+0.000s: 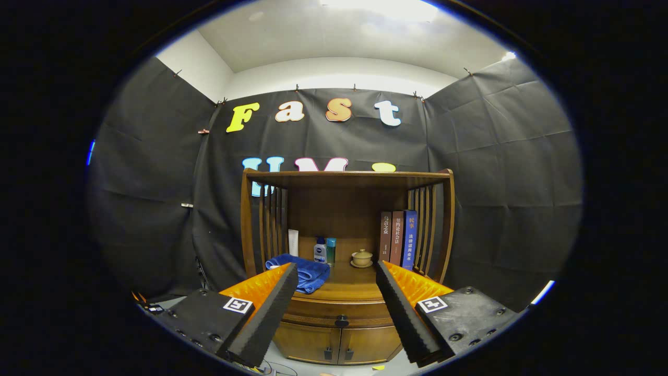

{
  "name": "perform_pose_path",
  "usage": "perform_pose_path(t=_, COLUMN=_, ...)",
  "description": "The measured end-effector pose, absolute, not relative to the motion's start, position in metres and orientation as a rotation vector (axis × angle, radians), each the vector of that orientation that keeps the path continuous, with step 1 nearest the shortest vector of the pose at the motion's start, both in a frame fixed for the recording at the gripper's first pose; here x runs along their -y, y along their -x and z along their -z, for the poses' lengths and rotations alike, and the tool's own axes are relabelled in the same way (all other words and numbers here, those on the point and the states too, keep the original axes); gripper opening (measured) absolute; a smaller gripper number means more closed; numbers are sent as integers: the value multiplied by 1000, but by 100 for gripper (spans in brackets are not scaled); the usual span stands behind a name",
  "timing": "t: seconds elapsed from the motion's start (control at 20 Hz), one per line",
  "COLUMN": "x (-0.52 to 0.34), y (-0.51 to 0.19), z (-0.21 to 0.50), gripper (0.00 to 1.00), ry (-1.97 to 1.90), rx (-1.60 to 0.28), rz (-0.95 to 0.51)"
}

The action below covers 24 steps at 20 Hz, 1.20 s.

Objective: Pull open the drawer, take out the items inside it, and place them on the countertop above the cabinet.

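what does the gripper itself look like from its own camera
The gripper has two long wedge-shaped fingers with ribbed, sawtooth inner faces, standing apart and open toward the cabinet's drawer knob. Each finger sits on a dark, flat block with screws, and each block carries a small square black-and-white marker.

three upright books (396,237) at the shelf's right, small lidded cup (361,257) on a saucer, two bottles (324,250), white tube (293,242), folded blue towel (302,272) at left

Ahead of me, black cloth walls (496,172) behind a wooden cabinet (347,209), white ceiling (339,36) brightly lit above.
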<state>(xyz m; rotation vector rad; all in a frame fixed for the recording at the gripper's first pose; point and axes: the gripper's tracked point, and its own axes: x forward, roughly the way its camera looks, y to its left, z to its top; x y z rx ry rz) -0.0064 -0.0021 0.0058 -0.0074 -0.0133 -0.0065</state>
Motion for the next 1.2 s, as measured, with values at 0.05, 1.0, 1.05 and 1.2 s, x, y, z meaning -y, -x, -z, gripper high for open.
perform_pose_path(t=0.05, x=2, y=8, z=-7, gripper=99, ry=8, rx=16, rz=7)
perform_pose_path(t=1.0, x=9, y=-6, z=24, gripper=99, ry=-27, rx=-24, rz=19)
perform_pose_path(t=1.05, x=8, y=-12, z=33, gripper=99, ry=-32, rx=-38, rz=17)
perform_pose_path(t=1.2, x=7, y=-33, z=67, gripper=99, ry=-37, rx=-96, rz=14)
